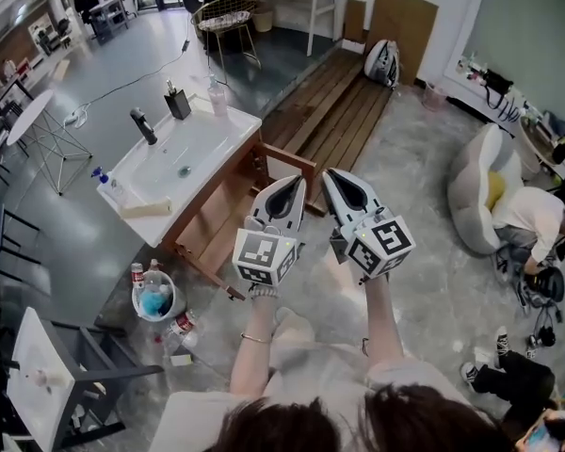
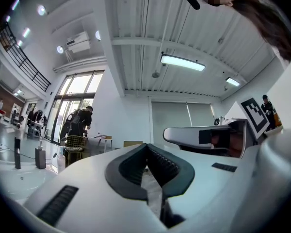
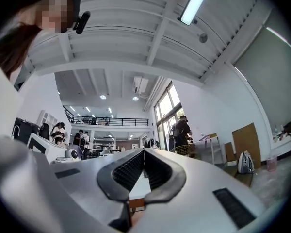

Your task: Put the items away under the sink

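Note:
The white sink [image 1: 184, 153] with a black faucet [image 1: 143, 125] stands at the left on a wooden cabinet [image 1: 221, 219] that is open below. On the floor beside it a white bucket [image 1: 155, 295] holds bottles, and loose bottles [image 1: 182, 326] lie next to it. My left gripper [image 1: 289, 188] and right gripper [image 1: 339, 182] are held side by side in the air to the right of the cabinet. Both are shut with nothing in them. The left gripper [image 2: 146, 148] and right gripper [image 3: 144, 152] point a little above level, towards the room.
A soap dispenser [image 1: 178, 102], a clear bottle [image 1: 217, 97], a blue-capped spray bottle [image 1: 108, 185] and a beige bar [image 1: 146, 210] sit on the sink top. A dark chair [image 1: 61, 375] stands at the bottom left. A person [image 1: 537, 219] sits by a beanbag [image 1: 476, 191] at the right.

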The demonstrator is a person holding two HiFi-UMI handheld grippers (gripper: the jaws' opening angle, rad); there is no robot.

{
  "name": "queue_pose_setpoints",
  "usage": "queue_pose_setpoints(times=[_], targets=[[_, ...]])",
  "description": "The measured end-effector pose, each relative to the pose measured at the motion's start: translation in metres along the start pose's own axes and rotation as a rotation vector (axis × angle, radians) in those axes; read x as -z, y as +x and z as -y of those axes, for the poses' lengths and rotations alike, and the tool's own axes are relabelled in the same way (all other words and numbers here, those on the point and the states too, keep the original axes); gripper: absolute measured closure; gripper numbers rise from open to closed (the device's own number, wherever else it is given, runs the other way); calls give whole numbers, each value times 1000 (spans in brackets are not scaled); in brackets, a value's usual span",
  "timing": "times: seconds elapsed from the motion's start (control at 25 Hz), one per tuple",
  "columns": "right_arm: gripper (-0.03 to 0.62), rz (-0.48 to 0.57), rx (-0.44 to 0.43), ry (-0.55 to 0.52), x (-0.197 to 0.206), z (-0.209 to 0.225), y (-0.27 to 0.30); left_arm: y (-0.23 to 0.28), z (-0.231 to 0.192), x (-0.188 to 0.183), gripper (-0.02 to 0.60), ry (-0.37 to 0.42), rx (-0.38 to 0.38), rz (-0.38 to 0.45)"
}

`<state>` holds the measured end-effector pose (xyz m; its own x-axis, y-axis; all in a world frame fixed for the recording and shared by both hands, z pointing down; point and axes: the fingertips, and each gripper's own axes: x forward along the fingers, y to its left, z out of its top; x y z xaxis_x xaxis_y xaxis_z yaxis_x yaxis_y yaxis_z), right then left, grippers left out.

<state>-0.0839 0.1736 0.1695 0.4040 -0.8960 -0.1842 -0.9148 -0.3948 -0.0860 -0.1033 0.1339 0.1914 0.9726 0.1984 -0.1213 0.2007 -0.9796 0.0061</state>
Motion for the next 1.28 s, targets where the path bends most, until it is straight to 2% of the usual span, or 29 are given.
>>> queue_pose_setpoints(times=[0.4,0.76,1.04,1.28], targets=[[577,-3,-26,-6,5,47,60,61,-49,8,581,7,-11,-10],[578,-24,-82,23,25,65,108,78,-94,15,581,19,-82,-14],[577,-33,-174,59,40,56,152,62,-135,24,581,29,-191,-32],[577,-50,-315,59,51,49,206,74,-185,23,581,34,-304,-12]])
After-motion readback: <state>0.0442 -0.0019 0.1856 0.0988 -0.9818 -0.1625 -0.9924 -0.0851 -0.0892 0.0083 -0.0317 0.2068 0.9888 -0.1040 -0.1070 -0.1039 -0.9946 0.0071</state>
